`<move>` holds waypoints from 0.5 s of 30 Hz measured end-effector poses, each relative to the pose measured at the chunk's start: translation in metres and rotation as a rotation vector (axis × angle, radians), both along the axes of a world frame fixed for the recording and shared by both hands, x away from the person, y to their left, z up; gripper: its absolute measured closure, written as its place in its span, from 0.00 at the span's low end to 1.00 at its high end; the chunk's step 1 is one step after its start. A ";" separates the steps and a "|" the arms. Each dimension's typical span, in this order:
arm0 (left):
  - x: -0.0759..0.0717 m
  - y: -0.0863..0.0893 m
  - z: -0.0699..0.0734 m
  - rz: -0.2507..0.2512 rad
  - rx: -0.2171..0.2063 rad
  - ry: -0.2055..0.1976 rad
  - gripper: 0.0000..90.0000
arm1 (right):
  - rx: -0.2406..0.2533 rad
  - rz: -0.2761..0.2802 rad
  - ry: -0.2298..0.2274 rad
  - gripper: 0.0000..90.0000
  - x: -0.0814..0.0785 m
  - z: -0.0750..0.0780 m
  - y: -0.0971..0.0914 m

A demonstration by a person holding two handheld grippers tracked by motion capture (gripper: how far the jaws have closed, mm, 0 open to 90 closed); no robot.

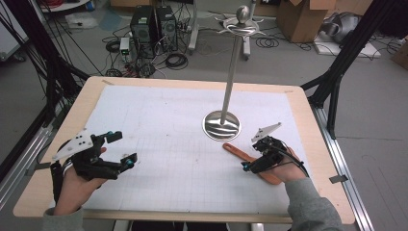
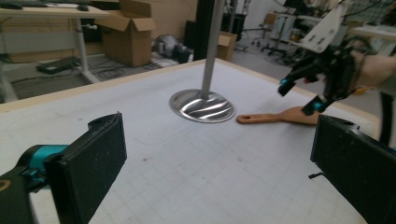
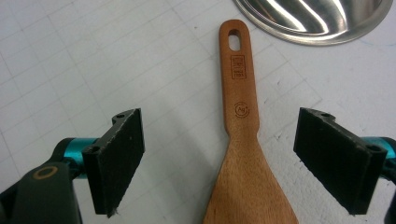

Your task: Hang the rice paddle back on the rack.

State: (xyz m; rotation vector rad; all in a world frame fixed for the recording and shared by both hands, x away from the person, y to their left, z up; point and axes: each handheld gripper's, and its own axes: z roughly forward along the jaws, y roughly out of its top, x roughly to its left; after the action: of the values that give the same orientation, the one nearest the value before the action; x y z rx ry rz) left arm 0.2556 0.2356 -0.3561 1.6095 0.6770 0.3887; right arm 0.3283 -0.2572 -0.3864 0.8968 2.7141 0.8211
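Spatula (image 3: pixel 244 140) of wood lies flat on the surface (image 1: pixel 159 130), directly beneath the right gripper (image 1: pixel 258 159), its neck between the two pads but touching neither; the jaws stand wide apart. Its handle end, with the hanging hole, points away from that gripper toward the round steel base (image 3: pixel 317 18) of the hanging stand (image 1: pixel 234 72) just ahead. The left gripper (image 1: pixel 119 149), also spread open and holding nothing, hovers well off to the side.

Risks, as I judge them: a flat, thin handle gives little edge to pinch, so closing too high would miss it, and closing off-centre could spin it against the steel base. Pressing down too hard would jam the pads into the surface.
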 end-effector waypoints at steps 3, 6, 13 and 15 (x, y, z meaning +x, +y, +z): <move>-0.005 -0.002 0.007 -0.017 -0.011 -0.028 0.04 | -0.022 -0.002 0.017 0.16 0.006 -0.001 0.002; -0.005 -0.001 0.006 -0.010 -0.006 -0.024 0.04 | -0.034 -0.003 0.042 0.15 0.011 -0.003 0.005; -0.005 0.000 0.002 -0.001 0.014 -0.011 0.04 | -0.086 0.009 0.078 0.16 0.021 -0.006 0.012; -0.005 0.001 0.001 0.001 0.017 -0.009 0.04 | -0.107 0.011 0.088 0.16 0.023 -0.008 0.014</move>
State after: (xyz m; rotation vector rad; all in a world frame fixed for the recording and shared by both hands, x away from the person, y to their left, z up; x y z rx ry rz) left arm 0.2508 0.2365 -0.3549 1.6223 0.6696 0.4034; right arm 0.3518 -0.2429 -0.3940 0.9168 2.8100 0.6453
